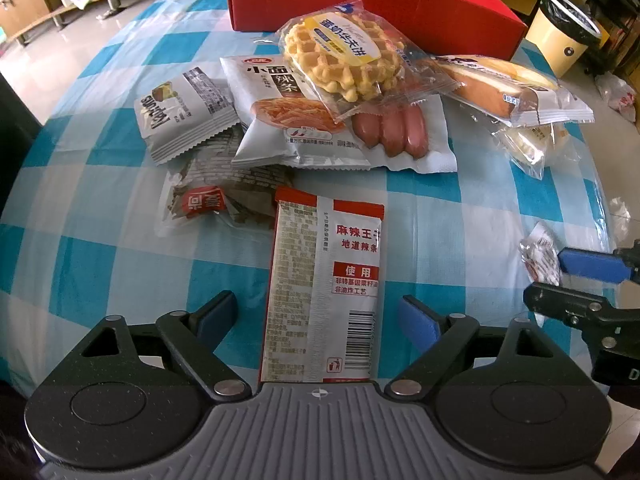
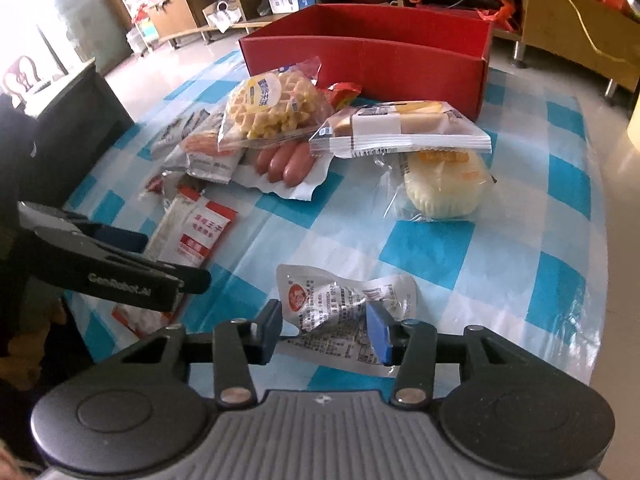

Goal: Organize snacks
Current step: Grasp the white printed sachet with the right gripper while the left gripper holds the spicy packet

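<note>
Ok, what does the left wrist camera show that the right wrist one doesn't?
Left wrist only: a cream bin beyond the table, and a dark packet with a red label.

Right wrist only: the right gripper shut on a crinkled silver pouch, and the whole round pale cake.

Both: the red box, waffle pack, sausages, and the red-and-white packet between the left gripper's open fingers.

The flat red-and-white foil snack packet (image 1: 324,280) at the tabletop's near edge reads "麻辣王子", "地道辣条", "使用" and "非油炸工艺", the clear-wrapped round yellow waffle (image 1: 344,56) bears "蛋奶华夫饼", the white pillow bag (image 1: 280,112) shows "小面" and "辣条", and the black left claw (image 2: 120,276) carries "GenRobot.AI".
</note>
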Demonstrator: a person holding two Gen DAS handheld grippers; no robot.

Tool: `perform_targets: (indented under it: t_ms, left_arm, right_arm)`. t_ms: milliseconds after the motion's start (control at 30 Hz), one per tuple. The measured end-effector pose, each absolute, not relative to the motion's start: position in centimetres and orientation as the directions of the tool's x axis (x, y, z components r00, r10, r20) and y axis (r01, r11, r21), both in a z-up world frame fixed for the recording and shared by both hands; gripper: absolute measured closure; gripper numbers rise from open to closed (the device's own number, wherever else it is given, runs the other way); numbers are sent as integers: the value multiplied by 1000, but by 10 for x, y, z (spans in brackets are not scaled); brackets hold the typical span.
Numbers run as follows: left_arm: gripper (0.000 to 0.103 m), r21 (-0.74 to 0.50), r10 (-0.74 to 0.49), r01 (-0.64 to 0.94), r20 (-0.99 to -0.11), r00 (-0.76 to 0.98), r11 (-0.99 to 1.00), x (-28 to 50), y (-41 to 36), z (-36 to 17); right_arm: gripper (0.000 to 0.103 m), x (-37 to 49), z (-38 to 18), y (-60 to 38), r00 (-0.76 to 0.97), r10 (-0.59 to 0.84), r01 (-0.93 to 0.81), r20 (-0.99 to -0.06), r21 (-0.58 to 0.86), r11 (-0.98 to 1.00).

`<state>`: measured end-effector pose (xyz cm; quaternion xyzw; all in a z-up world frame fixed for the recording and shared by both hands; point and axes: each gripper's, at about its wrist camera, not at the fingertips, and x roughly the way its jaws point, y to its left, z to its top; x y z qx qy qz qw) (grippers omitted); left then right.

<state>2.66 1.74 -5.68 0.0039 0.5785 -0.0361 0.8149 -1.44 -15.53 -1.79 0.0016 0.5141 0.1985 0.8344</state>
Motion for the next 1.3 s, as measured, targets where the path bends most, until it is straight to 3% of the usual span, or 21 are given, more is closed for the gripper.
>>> perform_targets:
  t_ms: [67,100,133,200,333,500,567,600,700,1033,1233,1300]
  left_arm:
    - [11,-37,-56,63,-943,328,997,27,18,-57]
    - [11,-36,-55,65,-943,328,997,26,17,-57]
    - [11,-36,-55,66,-943,328,997,26,17,-57]
    - [10,-36,-56,69,-943,328,997,26,17,-57]
    - [8,-32,-56,76,-944,326,997,26,15,-58]
    - [7,-32,-56,81,-944,325,996,27,15,-59]
    - [6,-28,-53,82,-945,324,996,27,14,-59]
    - [6,-28,-53,83,-945,323,996,27,14,-60]
    - [5,-25,-52,87,-946,321,996,27,13,-60]
    - [5,-73,-79,29,-941,328,997,31,29,-58]
    - [0,30,9,53,-933,360,998,33,18,-66]
    - [7,35,7,66,-927,375,997,30,14,-65]
  right_arm:
    - [43,-16,-20,-153,415,283,-342,-864,140,929]
    - [27,-15,-23,-152,415,263,-344,-871,117,932]
    - [21,-15,-25,-153,414,249,-341,-876,104,934]
    - [20,-13,-30,-155,410,238,-341,-880,94,935]
    - [0,-3,-48,-161,356,252,-339,-900,127,932]
    - [0,4,-46,-162,344,261,-326,-902,147,934]
    - [9,4,-44,-159,347,233,-330,-908,114,937]
    - [18,2,-42,-157,359,201,-345,-911,71,936]
    - [21,-2,-40,-159,359,219,-356,-907,83,931]
    - [22,-1,-19,-182,435,299,-248,-849,206,947]
    - [22,1,-18,-180,444,335,-259,-831,238,936]
    - [22,2,-14,-179,455,344,-262,-821,246,933]
